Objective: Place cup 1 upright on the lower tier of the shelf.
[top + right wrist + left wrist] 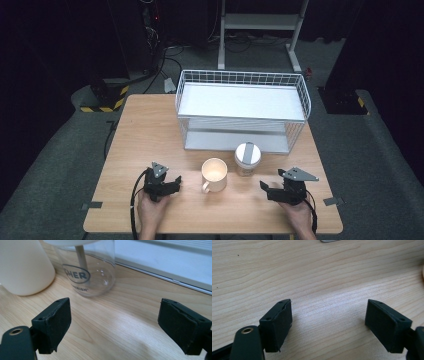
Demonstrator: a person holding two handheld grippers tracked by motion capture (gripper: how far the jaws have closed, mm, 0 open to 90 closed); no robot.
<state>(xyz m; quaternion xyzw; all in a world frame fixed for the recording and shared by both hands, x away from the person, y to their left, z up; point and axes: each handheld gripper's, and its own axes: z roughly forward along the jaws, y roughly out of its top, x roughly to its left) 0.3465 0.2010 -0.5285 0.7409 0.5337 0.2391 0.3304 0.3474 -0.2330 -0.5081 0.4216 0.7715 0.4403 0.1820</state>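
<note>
One mug (214, 174), one glass jar (247, 159), one wire rack (242, 111).

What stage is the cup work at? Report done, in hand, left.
Done: nothing yet; the mug and the clear lidded cup stand on the table before the wire rack, whose shelves are bare.
In hand: nothing; the left gripper and the right gripper are open, the right one facing the cup.
Left: probably grasping and shelving both.

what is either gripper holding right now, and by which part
Nothing is held. The left gripper stands open over bare table; the right gripper stands open, short of the clear jar and the mug.
</note>
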